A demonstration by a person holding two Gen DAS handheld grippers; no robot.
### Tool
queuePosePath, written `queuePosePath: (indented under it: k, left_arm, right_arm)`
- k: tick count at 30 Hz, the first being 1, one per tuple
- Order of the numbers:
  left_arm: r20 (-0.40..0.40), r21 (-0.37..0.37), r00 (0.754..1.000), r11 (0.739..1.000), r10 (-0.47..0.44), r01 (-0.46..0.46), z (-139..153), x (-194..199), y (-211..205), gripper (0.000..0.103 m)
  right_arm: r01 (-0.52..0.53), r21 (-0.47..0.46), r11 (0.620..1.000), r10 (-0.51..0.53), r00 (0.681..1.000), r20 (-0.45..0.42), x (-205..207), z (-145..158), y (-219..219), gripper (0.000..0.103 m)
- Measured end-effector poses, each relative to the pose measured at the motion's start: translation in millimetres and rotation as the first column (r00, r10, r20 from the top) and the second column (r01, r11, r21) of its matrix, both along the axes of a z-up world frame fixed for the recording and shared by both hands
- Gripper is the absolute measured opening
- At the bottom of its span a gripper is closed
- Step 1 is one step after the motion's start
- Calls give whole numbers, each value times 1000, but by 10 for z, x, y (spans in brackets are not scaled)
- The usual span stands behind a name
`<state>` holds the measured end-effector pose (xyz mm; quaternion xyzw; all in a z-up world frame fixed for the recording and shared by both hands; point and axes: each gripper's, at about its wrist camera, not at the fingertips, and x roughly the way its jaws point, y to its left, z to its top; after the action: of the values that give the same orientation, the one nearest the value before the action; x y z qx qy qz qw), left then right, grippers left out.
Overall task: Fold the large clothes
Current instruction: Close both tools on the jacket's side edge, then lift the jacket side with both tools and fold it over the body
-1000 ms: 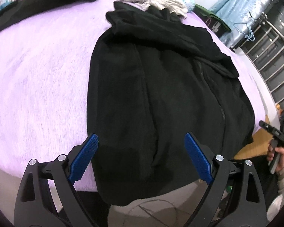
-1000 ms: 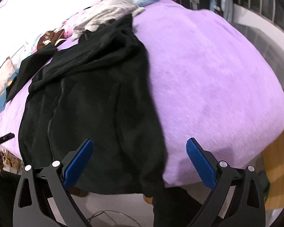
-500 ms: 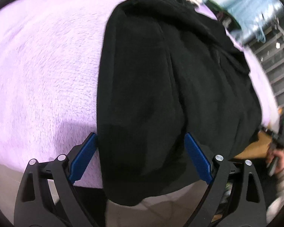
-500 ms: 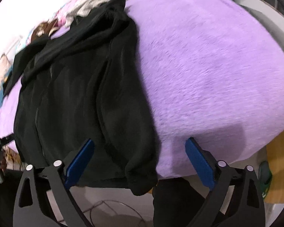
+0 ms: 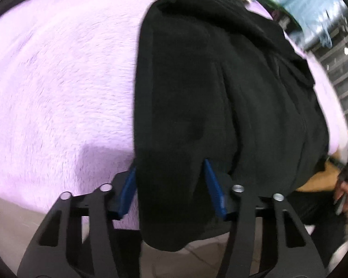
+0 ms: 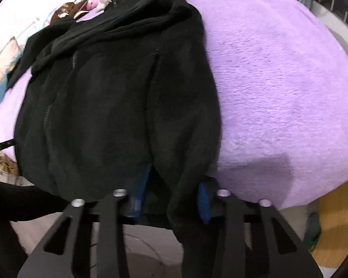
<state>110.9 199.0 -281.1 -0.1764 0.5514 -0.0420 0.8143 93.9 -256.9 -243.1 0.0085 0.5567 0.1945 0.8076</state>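
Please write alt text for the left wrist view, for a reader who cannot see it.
The left gripper, with blue-padded fingers, closes around the hanging hem of a black fleece zip jacket spread on a fluffy lilac blanket.

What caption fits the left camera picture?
Left tongs pinch the black jacket's hem on the purple blanket.

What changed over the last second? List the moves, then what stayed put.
Both grippers moved in and narrowed from wide open: the left gripper around the black jacket hem's left part, the right gripper around its right part. The jacket stays spread on the purple blanket.
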Motion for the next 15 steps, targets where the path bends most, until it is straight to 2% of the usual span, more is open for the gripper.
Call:
queuePosePath:
  k: [3,7,12,15]
  left_arm:
    - [-5,-22,1000,1000,4,-5,10,1,33,36]
    - [-4,-13,1000,1000,-8,8,0,-12,13,31]
    - [-5,-8,999,999,-33,33,21,-6,-14,17]
    - [-5,-14,999,999,-40,40,55,-1,-39,12]
  right_arm:
    - [3,11,1000,-3,1000,-2,-12,22,-3,18]
    - [14,35,999,-13,1000,-12,-8,30,-33,16]
    - [18,52,998,-17,1000,-16,13,57,-35,15]
    - [27,69,997,-25,1000,-16,-7,83,-120,12]
